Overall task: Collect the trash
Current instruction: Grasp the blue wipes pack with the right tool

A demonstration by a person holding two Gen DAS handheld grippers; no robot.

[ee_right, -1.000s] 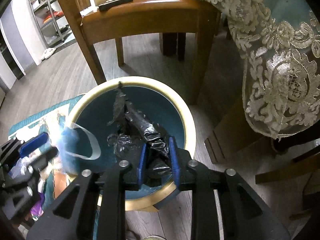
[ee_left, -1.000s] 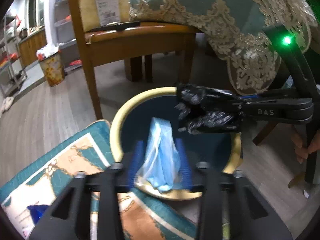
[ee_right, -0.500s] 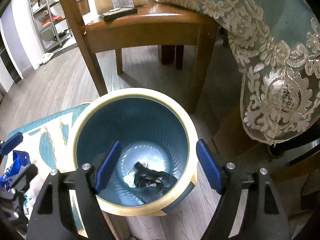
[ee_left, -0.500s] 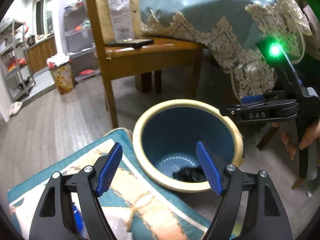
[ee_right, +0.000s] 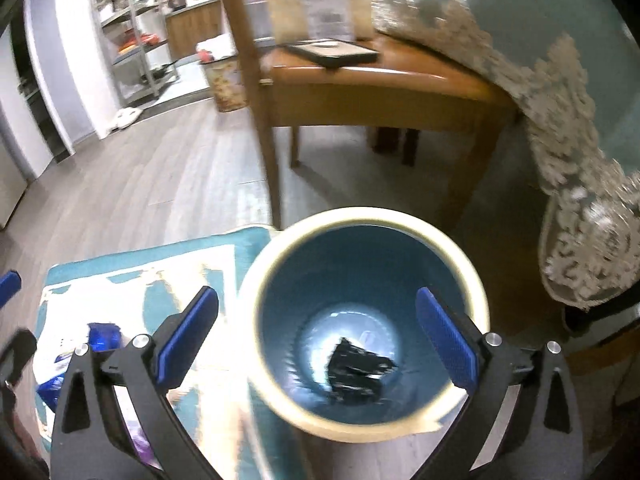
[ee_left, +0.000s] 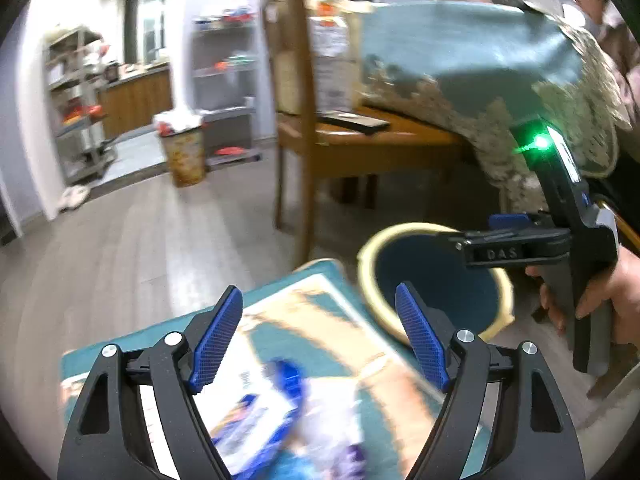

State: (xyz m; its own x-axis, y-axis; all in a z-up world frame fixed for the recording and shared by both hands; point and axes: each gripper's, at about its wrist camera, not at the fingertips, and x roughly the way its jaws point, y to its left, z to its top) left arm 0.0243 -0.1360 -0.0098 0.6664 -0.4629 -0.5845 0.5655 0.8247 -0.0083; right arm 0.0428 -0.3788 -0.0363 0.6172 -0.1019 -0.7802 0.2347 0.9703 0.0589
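- Since half a second ago the left hand-held gripper (ee_left: pixel 318 334) has swung away from the bin and now hangs over the mat; the right hand-held gripper (ee_right: pixel 316 334) has stayed above the bin's mouth.
- Left hand-held gripper: released, jaws spread wide, nothing between them. Below it a blue-and-white snack wrapper (ee_left: pixel 256 412) lies blurred on the teal patterned mat (ee_left: pixel 280 300).
- Right hand-held gripper: also released and empty, its blue pads straddling the cream rim of the blue trash bin (ee_right: pixel 472 276).
- Crumpled black plastic bag (ee_right: pixel 358 368) rests at the bottom of the bin.
- Beyond the bin stands a wooden chair (ee_right: pixel 380 80) carrying a dark flat object, beside a lace-edged tablecloth (ee_right: pixel 568 152).
- Far back, a patterned waste bin (ee_left: pixel 184 152) stands on the wooden floor by metal shelves.
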